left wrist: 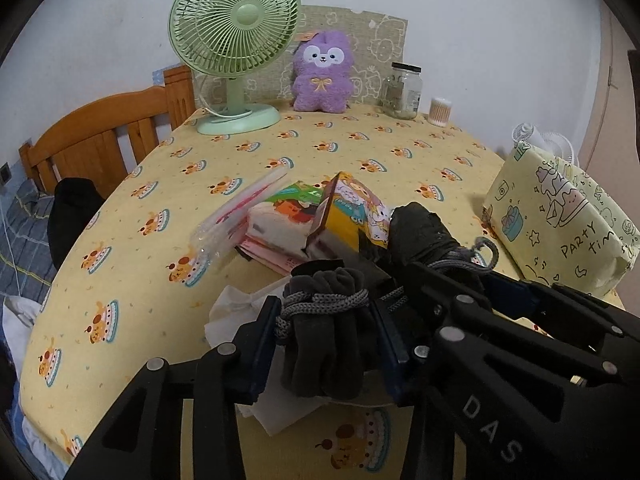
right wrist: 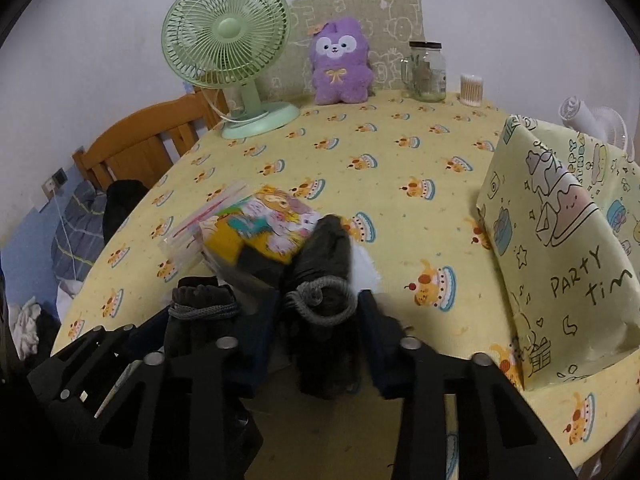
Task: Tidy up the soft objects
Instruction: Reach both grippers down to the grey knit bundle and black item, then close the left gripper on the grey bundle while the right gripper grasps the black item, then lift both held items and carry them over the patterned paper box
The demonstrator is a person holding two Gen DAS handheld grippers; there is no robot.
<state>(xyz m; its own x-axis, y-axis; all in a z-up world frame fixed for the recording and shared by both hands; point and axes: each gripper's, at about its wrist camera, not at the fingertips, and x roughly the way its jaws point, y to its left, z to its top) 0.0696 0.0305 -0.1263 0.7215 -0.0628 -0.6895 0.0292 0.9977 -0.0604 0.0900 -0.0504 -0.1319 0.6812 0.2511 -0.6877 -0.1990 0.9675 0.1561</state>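
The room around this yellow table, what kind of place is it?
Most likely a bedroom at home: a wooden bed frame with rumpled bedding stands beside the table, and a purple plush toy and desk fan sit on it.

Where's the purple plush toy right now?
In both wrist views the purple plush toy sits upright at the table's far edge, between the green fan on its left and the glass jar on its right.

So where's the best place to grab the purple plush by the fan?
Probably the purple plush is best taken around its waist, just below the head, coming level from the front. It sits upright against the patterned board, so the back is blocked, and the green fan crowds one flank; the soft, narrower body should squeeze easily.
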